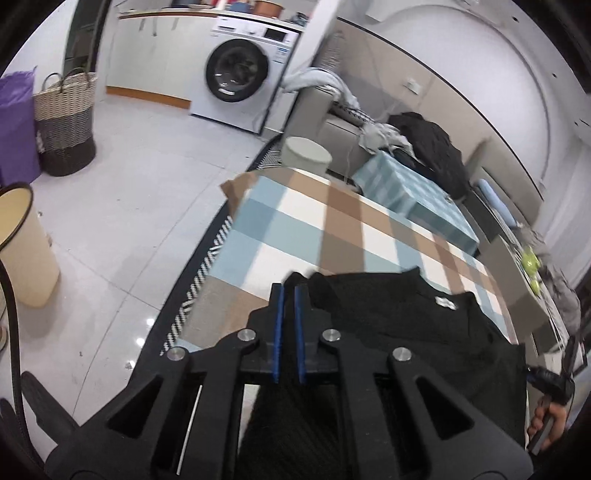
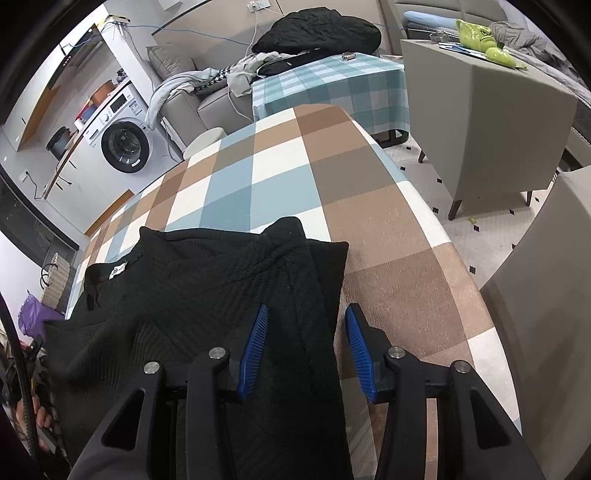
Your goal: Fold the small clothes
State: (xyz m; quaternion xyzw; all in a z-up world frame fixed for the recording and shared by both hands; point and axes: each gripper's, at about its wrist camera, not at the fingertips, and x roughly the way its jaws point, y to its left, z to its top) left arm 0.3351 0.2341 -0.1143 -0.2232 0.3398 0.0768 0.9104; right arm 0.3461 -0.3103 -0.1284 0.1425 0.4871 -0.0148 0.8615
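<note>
A black knitted garment (image 1: 406,325) with a white neck label (image 1: 445,302) lies partly folded on a table under a brown, blue and white checked cloth (image 1: 332,221). My left gripper (image 1: 289,291) is at the garment's left edge, its blue pads nearly together with black fabric pinched between them. In the right wrist view the same garment (image 2: 207,288) spreads to the left. My right gripper (image 2: 306,314) stands open over its right edge: one pad is over the fabric, the other over the bare tablecloth (image 2: 406,277), and the folded strip runs between them.
A washing machine (image 1: 240,74), a woven basket (image 1: 66,122) and a cream bin (image 1: 22,243) stand on the tiled floor to the left. Beyond the table are a teal checked table (image 2: 332,85), a sofa with piled clothes (image 2: 317,29) and a grey cabinet (image 2: 480,110).
</note>
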